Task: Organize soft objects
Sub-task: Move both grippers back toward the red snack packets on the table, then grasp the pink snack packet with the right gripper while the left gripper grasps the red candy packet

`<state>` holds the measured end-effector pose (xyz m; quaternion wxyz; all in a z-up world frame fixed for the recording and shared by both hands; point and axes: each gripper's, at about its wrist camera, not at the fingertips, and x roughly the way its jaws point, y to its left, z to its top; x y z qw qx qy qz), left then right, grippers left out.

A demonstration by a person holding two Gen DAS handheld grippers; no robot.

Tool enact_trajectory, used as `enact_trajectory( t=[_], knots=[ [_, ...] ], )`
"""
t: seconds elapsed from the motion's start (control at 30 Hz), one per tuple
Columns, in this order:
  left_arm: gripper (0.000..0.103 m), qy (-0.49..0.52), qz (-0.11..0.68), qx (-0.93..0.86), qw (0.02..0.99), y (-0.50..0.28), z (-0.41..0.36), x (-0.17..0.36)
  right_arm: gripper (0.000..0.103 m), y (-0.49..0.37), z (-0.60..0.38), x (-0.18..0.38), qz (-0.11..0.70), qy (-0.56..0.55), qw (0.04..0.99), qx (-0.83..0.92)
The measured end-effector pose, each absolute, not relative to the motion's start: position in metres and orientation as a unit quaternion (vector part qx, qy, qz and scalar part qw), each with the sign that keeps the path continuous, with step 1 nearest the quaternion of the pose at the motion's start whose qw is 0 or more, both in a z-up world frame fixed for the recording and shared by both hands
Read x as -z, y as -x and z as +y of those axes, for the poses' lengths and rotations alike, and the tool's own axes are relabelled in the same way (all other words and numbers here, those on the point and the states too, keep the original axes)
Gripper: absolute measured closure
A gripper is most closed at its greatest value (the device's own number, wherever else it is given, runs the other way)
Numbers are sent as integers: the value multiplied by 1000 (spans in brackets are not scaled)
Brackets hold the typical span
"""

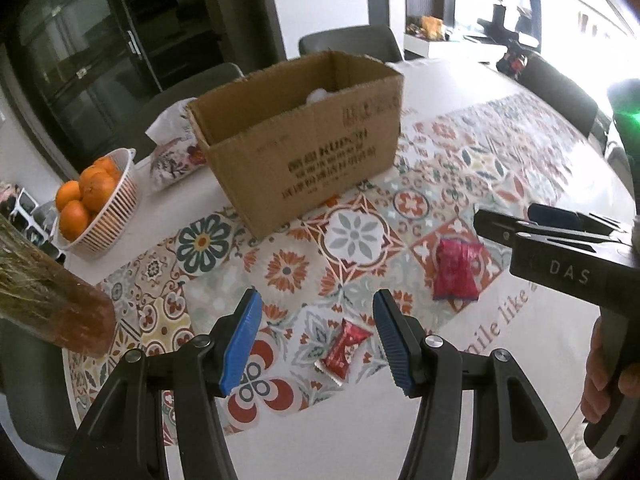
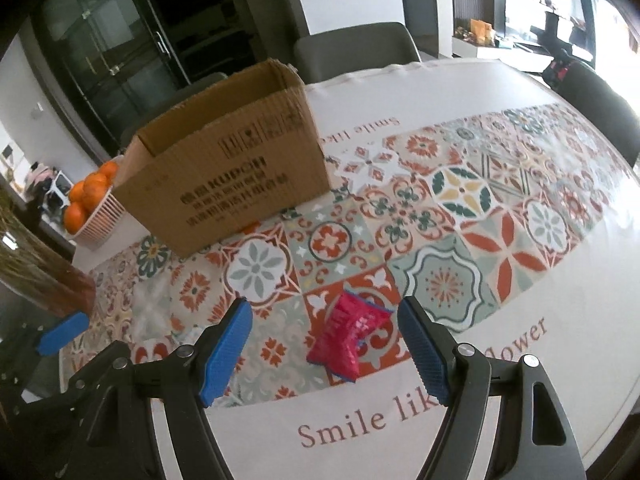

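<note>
Left claw [image 1: 318,340] spread wide, empty, above the worktop [image 1: 360,440]. Red sachet [image 1: 340,350] lies flat on the patterned cloth, between the pads in view but not touched. Right claw [image 2: 324,344] likewise spread, empty, framing the pink pouch [image 2: 346,338], which lies on the cloth nearer the printed lettering.

Box [image 1: 304,136] open-topped, well behind both; something white shows inside, unclear.

Judgement: both packets light, soft, crinkly film, likely slippery. Pinch across the puffed middle, not the sealed edges; gentle closure should hold. Flat lie may make the pads scrape the cloth.
</note>
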<state>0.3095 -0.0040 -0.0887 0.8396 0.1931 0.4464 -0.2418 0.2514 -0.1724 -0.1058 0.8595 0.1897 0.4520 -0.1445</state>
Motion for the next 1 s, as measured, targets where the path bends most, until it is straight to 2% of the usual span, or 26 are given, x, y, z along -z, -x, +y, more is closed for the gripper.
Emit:
enact_trajectory(
  t=[0.43, 1.0],
  knots=[
    [46, -232, 473, 278, 803, -305, -6, 139, 27, -240, -170, 154, 466, -206, 844, 170],
    [46, -244, 518, 311, 759, -313, -9, 192, 27, -252, -173, 187, 476, -211, 835, 177]
  ],
)
